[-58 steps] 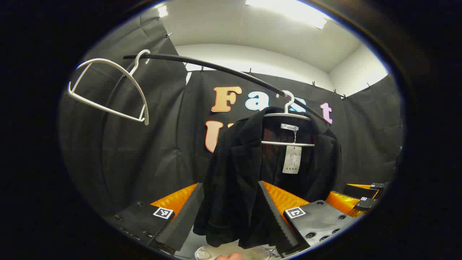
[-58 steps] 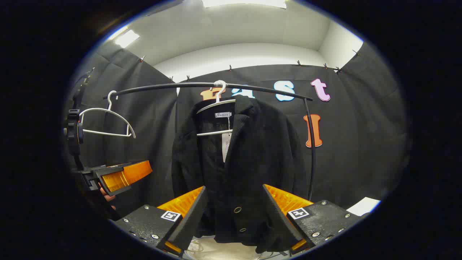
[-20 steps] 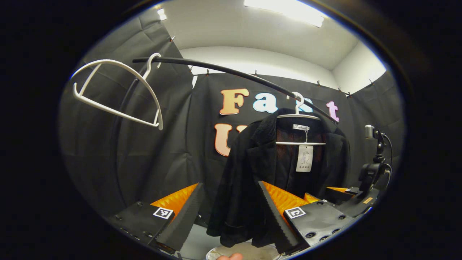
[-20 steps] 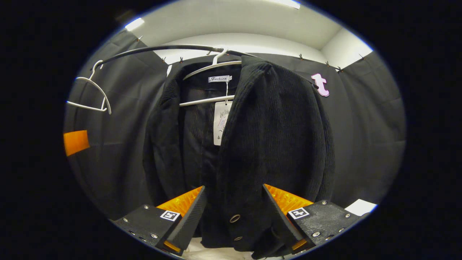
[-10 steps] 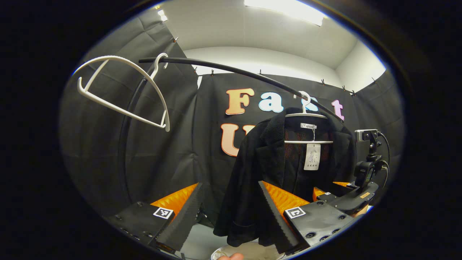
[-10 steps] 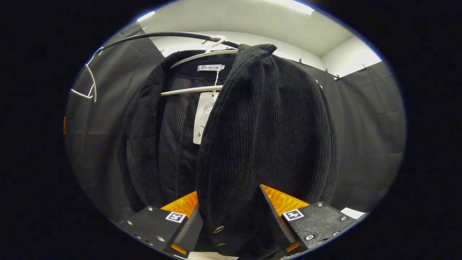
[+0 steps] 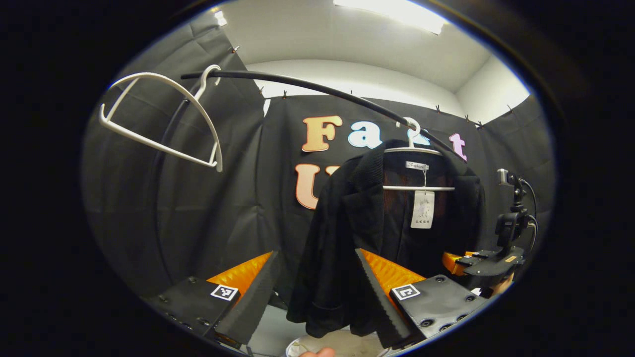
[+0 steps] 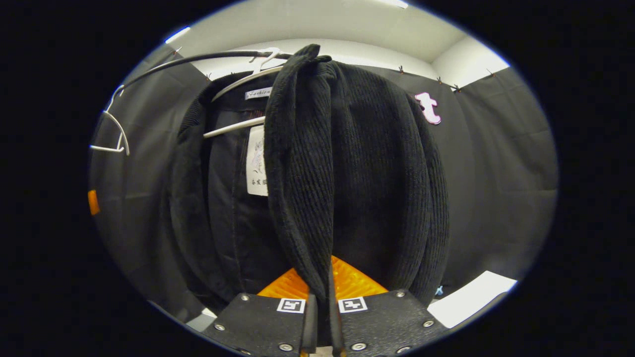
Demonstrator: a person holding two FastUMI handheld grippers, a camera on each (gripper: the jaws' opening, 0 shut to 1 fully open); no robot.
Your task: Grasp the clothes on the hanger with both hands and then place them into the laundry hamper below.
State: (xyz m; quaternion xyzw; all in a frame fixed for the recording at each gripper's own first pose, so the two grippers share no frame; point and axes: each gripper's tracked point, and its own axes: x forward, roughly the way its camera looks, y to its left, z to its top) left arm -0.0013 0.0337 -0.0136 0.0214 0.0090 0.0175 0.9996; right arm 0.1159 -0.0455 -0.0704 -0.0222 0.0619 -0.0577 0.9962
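A black ribbed jacket hangs on a white hanger from the black rail. My left gripper is open, and the jacket's left front panel shows between its fingers; how close it is I cannot tell. In the right gripper view the jacket is very near, and my right gripper is shut on its folded front edge. The right gripper also shows at the jacket's right side in the left gripper view. A pale hamper rim lies below the jacket.
An empty white hanger hangs at the rail's left end, also the empty hanger in the right gripper view. A paper tag dangles inside the collar. A white sheet lies low on the right. A fingertip pokes in at the bottom.
My right gripper moved in on the jacket's right front and went from open to shut on its edge. The left gripper stayed open and hardly shifted.
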